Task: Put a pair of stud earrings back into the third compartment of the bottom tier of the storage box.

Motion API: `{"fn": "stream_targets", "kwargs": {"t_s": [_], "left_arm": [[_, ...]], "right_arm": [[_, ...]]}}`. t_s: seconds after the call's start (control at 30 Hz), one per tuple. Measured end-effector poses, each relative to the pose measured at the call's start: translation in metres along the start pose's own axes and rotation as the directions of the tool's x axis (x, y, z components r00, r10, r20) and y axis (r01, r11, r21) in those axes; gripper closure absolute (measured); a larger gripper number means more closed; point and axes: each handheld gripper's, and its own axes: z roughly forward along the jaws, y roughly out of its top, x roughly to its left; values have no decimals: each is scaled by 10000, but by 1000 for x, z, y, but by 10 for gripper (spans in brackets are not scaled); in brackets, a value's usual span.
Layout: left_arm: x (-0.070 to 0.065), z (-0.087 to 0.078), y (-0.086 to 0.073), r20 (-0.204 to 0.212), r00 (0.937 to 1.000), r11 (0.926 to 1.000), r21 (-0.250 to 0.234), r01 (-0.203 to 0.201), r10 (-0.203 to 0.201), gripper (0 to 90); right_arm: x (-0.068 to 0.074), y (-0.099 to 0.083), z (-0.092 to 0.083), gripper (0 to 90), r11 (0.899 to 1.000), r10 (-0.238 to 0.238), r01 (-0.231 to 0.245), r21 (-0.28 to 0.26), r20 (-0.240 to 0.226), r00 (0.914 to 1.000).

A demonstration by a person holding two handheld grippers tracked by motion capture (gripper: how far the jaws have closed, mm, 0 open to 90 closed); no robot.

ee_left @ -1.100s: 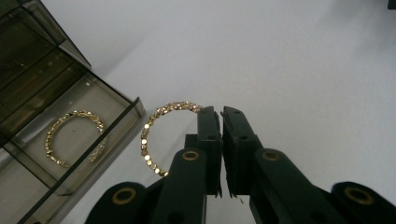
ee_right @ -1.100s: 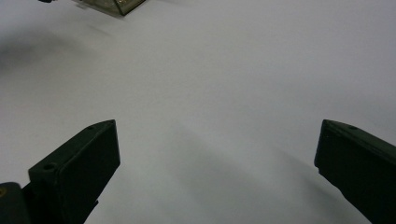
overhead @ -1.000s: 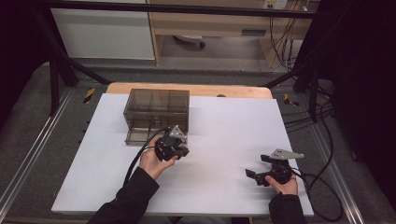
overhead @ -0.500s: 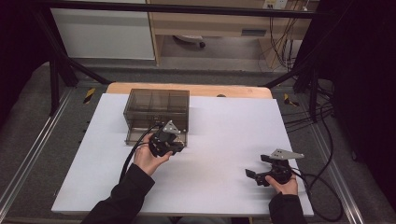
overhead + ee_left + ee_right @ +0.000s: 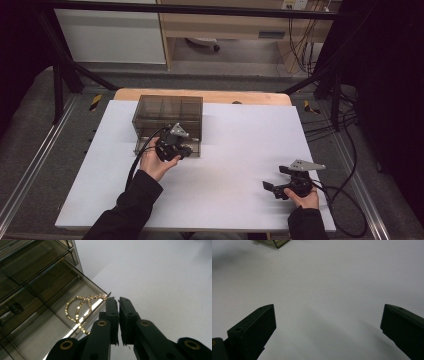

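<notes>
A thin gold bead chain (image 5: 79,310) hangs in loops from the tips of my left gripper (image 5: 117,299), which is shut on one end of it. The chain dangles over the pulled-out bottom drawer (image 5: 47,337) of a smoky see-through drawer box (image 5: 167,111). In the high view my left gripper (image 5: 181,149) is at the box's front, just above the drawer. My right gripper (image 5: 270,189) rests low over the white table near the front right; its jaws stand wide open with nothing between them (image 5: 328,307).
The white table top (image 5: 240,145) stretches between the two hands. A wooden strip (image 5: 250,97) runs along its far edge, with metal frame rails at both sides. Cables trail from each gripper toward the person.
The left hand has moved left and away from the person, up to the front of the drawer box, with the chain. The right hand has stayed where it was.
</notes>
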Motion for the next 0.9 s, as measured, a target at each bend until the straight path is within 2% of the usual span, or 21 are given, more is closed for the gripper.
{"fn": "stream_targets", "kwargs": {"t_s": [0.43,0.9], "left_arm": [[11,13,5,-187,9993,9995,69,314,-312,857],[17,27,6,-384,9985,9992,49,386,-384,857]], "right_arm": [[0,0,0,7,10000,-3,3,0,5,10000],[0,0,0,8,10000,18,-18,-3,-5,10000]]}}
